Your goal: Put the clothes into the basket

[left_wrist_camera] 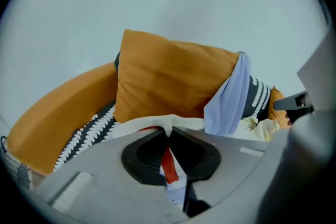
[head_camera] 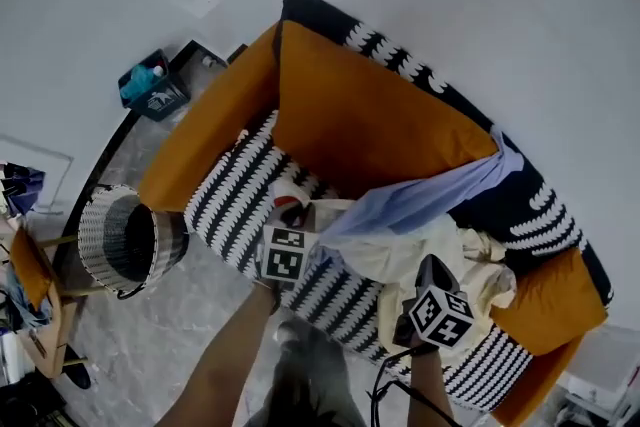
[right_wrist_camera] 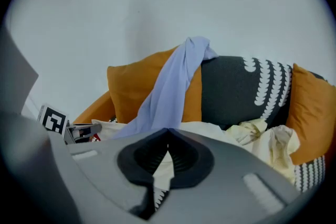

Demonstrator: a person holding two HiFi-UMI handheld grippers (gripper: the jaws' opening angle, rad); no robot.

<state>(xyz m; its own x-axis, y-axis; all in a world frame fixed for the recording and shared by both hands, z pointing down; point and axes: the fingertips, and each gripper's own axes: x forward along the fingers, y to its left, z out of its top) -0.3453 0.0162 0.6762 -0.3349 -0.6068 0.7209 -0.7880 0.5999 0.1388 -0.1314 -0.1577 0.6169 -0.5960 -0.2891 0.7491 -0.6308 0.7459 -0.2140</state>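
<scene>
Sofa (head_camera: 235,200) seat: left gripper (left_wrist_camera: 169,131) and right gripper (right_wrist_camera: 167,132) both clamped tight on white cloth (head_camera: 395,257). Blue shirt (head_camera: 420,200) drapes over orange pillow (head_camera: 350,115). Basket (head_camera: 125,240) beside sofa, on floor.

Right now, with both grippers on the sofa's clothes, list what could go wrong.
1. The left gripper pinches only a thin fold of the white garment; it may slip out on the way to the basket.
2. The light blue garment lies across the clothes and over the backrest; lifting may drag it onto the floor.
3. The right gripper is shut on white cloth too; if both hold one piece, pulling apart could tug it free.
</scene>
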